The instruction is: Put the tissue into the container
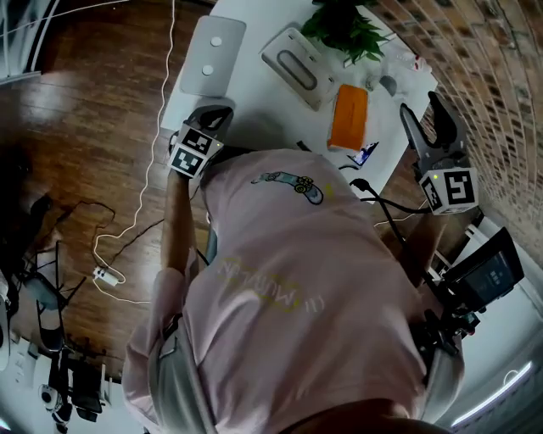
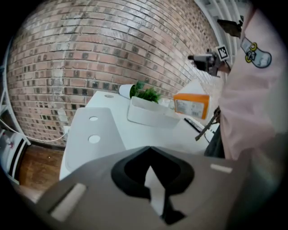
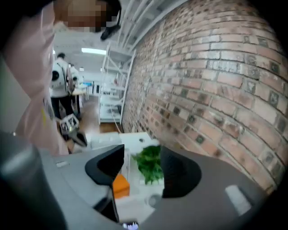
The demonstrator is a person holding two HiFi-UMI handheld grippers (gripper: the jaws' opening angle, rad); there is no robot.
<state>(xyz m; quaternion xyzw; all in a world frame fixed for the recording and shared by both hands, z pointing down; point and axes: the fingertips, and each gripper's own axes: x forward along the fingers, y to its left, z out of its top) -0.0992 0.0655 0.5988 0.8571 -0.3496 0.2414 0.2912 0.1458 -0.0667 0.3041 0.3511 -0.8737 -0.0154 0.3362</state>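
White table against brick wall. Head view: orange tissue pack lying just beside white container. Jaws clear only in gripper views: left gripper tips together, nothing held; right gripper parted, empty.

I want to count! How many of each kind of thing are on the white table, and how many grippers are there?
Orange box: 1
Green plant: 1
White container: 1
Flat grey board with two round spots: 1
Grippers: 2, the left gripper and the right gripper
Total: 6
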